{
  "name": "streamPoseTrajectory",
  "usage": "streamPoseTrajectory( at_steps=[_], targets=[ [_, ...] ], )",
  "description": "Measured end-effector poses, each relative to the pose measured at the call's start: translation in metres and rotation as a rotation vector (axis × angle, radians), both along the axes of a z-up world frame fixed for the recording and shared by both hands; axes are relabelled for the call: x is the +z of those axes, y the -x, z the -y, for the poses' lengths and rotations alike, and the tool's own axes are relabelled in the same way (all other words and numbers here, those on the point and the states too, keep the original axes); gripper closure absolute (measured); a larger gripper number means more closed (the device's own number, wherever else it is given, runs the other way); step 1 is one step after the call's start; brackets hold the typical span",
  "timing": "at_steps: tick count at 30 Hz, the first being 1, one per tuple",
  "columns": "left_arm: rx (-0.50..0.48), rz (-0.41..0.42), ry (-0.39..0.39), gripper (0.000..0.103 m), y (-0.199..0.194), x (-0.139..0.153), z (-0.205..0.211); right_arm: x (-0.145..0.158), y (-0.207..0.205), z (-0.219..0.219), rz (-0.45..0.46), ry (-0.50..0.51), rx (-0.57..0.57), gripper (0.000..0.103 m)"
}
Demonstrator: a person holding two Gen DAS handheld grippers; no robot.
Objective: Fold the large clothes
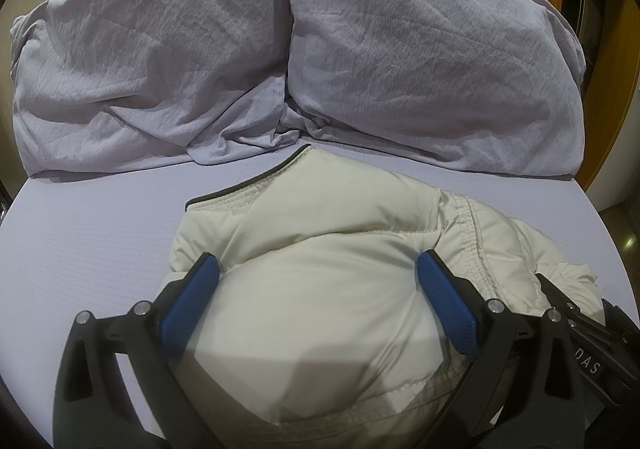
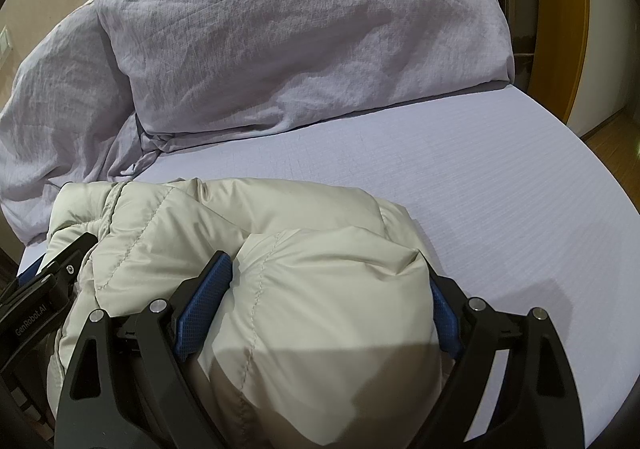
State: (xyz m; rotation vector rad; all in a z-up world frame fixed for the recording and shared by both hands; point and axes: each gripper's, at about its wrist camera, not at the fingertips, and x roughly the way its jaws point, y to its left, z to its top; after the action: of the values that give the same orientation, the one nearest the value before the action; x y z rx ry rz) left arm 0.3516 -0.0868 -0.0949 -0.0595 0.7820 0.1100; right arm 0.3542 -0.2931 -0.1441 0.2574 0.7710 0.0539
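- My left gripper is spread wide with a puffy bulge of the cream down jacket between its blue pads. Both pads press into the fabric, so it's got a grip.
- Right gripper is the same deal: jaws wide, squeezing a fat fold of that jacket, pads dug into the padding.
- The jacket sits bunched in the lower middle of both views, on the lavender bed sheet.
- A rumpled lavender duvet fills the top of each frame, well apart from the jacket.
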Motion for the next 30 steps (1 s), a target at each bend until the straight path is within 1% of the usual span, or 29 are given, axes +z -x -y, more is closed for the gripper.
streamPoseTrajectory(
  at_steps=[7,10,12,14,16,18,21,24,26,30],
  targets=[
    [0.001,-0.004,-0.004,0.003,-0.001,-0.001,0.0,-0.001,-0.002,-0.001,0.003,0.025,-0.009,0.014],
    [-0.003,-0.022,-0.002,0.003,-0.002,0.0,-0.001,0.0,-0.003,0.001,-0.014,0.023,-0.001,0.014],
    [-0.009,-0.043,-0.007,0.003,-0.001,0.005,-0.002,0.006,-0.001,0.007,-0.044,0.008,0.0,0.014],
    [-0.018,-0.054,0.003,0.005,0.007,0.015,-0.005,0.015,0.009,0.013,-0.042,-0.034,0.004,0.015],
    [-0.031,-0.044,0.025,0.005,0.021,0.024,-0.007,0.027,0.027,0.017,-0.015,-0.055,0.021,0.016],
    [-0.06,-0.035,0.058,0.005,0.038,0.032,-0.009,0.035,0.041,0.015,0.008,-0.04,0.055,0.018],
    [-0.095,-0.035,0.068,0.005,0.058,0.036,-0.007,0.041,0.059,0.01,0.024,-0.028,0.095,0.021],
    [-0.089,-0.052,0.076,0.005,0.066,0.031,-0.009,0.037,0.065,0.008,0.014,-0.029,0.093,0.023],
    [-0.083,-0.054,0.071,0.004,0.069,0.027,-0.009,0.03,0.064,0.005,-0.011,-0.026,0.09,0.023],
    [-0.091,-0.041,0.036,0.004,0.072,0.021,-0.005,0.016,0.068,-0.001,-0.021,-0.02,0.084,0.023]
  ],
)
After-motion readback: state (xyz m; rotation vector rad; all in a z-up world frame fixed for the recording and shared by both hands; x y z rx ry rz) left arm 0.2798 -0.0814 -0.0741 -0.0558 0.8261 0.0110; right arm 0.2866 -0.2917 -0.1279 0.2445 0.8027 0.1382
